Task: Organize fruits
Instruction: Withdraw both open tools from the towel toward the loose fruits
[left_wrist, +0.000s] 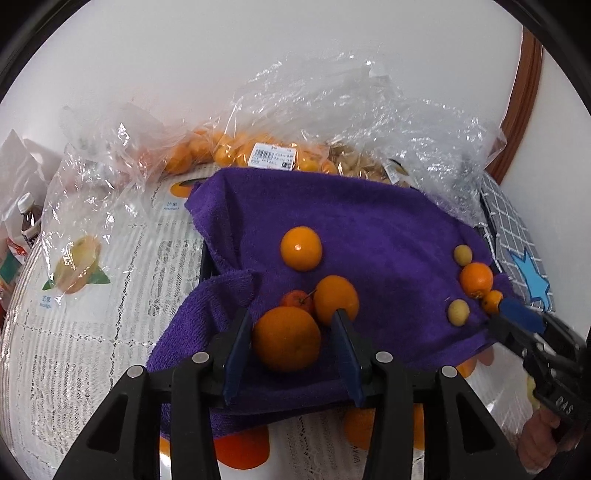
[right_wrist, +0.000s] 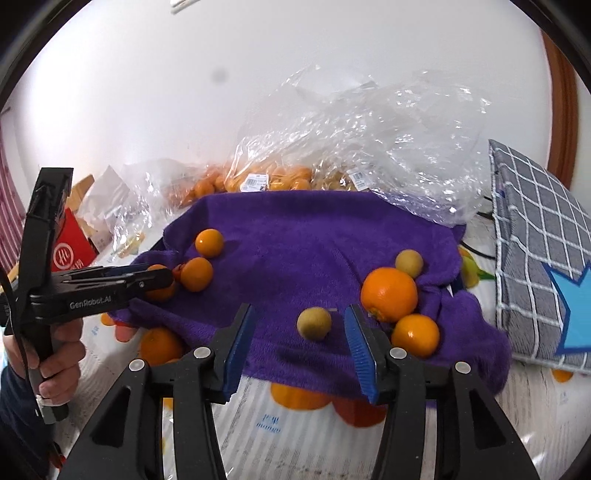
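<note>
A purple towel (left_wrist: 369, 221) carries the loose fruit. In the left wrist view a large orange (left_wrist: 286, 338) lies between the blue pads of my left gripper (left_wrist: 291, 321); a gap shows beside the right pad, so the jaws stand open. Just behind it are a small red fruit (left_wrist: 297, 301) and another orange (left_wrist: 336, 300). My right gripper (right_wrist: 300, 310) is open, with a small pale fruit (right_wrist: 314, 323) lying free on the towel between its fingertips. Right of that fruit are a big orange (right_wrist: 389, 294) and a smaller orange (right_wrist: 415, 335).
Clear plastic bags of oranges (left_wrist: 229, 151) and pale fruit stand behind the towel by the wall. A grey checked cushion (right_wrist: 535, 251) lies to the right. A bottle (left_wrist: 27, 218) and a red box (right_wrist: 72, 247) sit at the left. The tablecloth has printed fruit pictures.
</note>
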